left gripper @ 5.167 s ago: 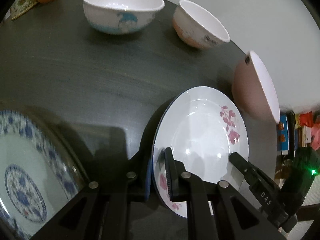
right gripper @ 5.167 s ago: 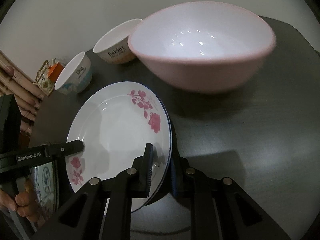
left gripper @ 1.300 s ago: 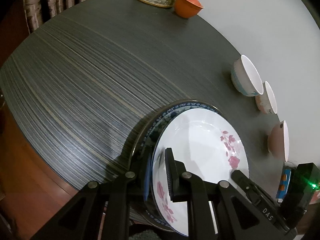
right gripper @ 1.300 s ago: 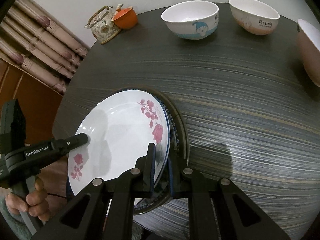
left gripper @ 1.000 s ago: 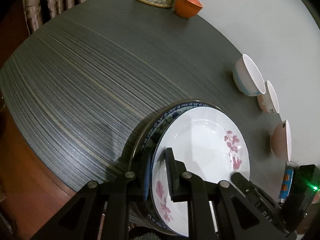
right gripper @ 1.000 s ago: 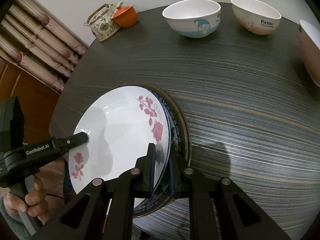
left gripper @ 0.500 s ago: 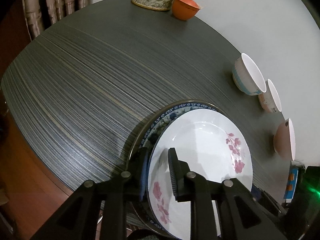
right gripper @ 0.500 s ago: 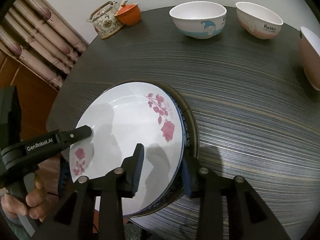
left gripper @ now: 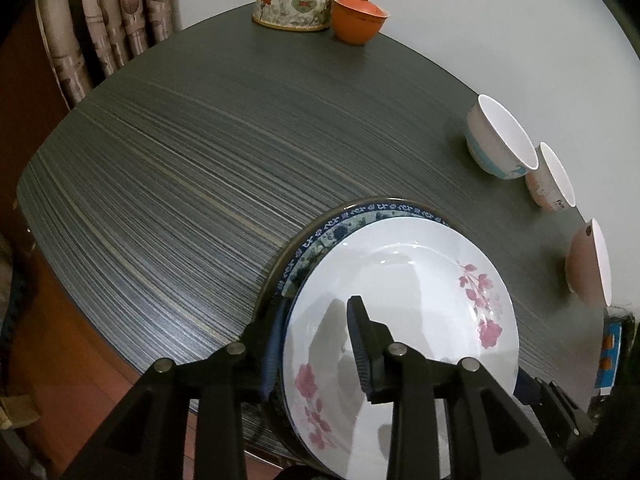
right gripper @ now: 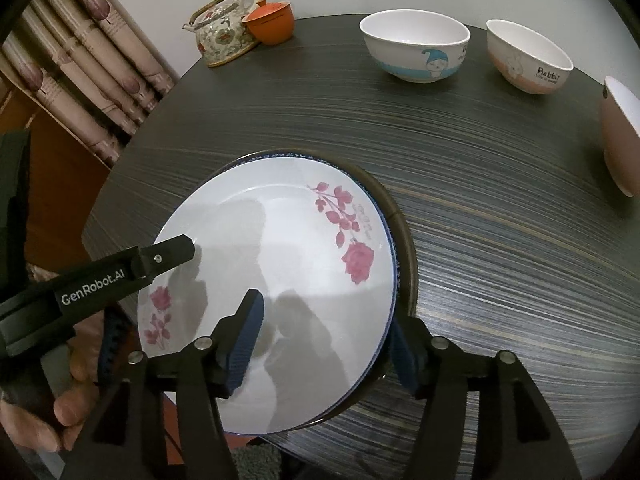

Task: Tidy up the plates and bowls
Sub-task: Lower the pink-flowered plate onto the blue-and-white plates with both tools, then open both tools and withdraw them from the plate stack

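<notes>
A white plate with pink roses (left gripper: pixel 408 280) (right gripper: pixel 280 240) lies on a blue-patterned plate (left gripper: pixel 340 228) at the near edge of the dark round table (left gripper: pixel 200 160). My left gripper (left gripper: pixel 316 308) (right gripper: pixel 148 284) straddles the rose plate's left rim. Its jaws are opening and the pads stand just clear of the rim. My right gripper (right gripper: pixel 324 312) straddles the near right rim. Its jaws are opening wide, with a gap on both sides of the rim.
Along the far right edge stand a blue cartoon bowl (right gripper: pixel 416 52), a pink rabbit bowl (right gripper: pixel 528 56) and a large pink bowl (right gripper: pixel 620 132). A floral teapot (right gripper: pixel 222 34) and an orange lidded cup (right gripper: pixel 270 26) sit at the back. A hand (right gripper: pixel 60 408) holds the left gripper.
Both grippers carried the rose plate over onto the blue-patterned plate. Over the last second their jaws spread off its rim, and the plate now rests there.
</notes>
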A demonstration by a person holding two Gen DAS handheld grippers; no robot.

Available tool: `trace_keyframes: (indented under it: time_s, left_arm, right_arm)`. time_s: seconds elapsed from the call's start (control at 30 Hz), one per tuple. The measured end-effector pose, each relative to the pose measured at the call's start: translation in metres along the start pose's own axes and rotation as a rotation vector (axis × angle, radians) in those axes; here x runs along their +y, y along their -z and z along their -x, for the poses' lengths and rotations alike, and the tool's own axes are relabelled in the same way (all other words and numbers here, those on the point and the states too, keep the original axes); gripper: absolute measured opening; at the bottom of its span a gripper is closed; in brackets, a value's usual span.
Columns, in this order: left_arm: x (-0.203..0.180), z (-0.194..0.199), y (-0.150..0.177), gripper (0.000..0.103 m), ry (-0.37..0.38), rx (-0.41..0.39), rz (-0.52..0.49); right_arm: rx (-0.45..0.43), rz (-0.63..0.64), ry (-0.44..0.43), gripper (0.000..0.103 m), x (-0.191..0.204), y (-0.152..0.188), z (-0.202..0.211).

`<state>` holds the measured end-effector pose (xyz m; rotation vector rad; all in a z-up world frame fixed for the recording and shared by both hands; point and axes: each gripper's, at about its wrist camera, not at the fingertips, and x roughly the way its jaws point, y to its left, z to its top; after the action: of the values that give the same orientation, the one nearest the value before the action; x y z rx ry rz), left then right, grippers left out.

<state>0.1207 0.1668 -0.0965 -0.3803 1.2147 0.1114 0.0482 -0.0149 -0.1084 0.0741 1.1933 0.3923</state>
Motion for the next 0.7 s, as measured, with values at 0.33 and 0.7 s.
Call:
trace_keyframes:
  time_s: [0.33,0.7]
  left_arm:
    - [-0.015,0.007,0.003,0.032,-0.086,-0.089,-0.102]
    - [-0.017,0.010,0.005,0.033,-0.119,-0.122,-0.141]
  right_arm:
    - [0.015,0.045,0.052,0.064,0.013,-0.001,-0.004]
    - [0.023,0.046,0.055,0.066,0.014,0.001,-0.003]
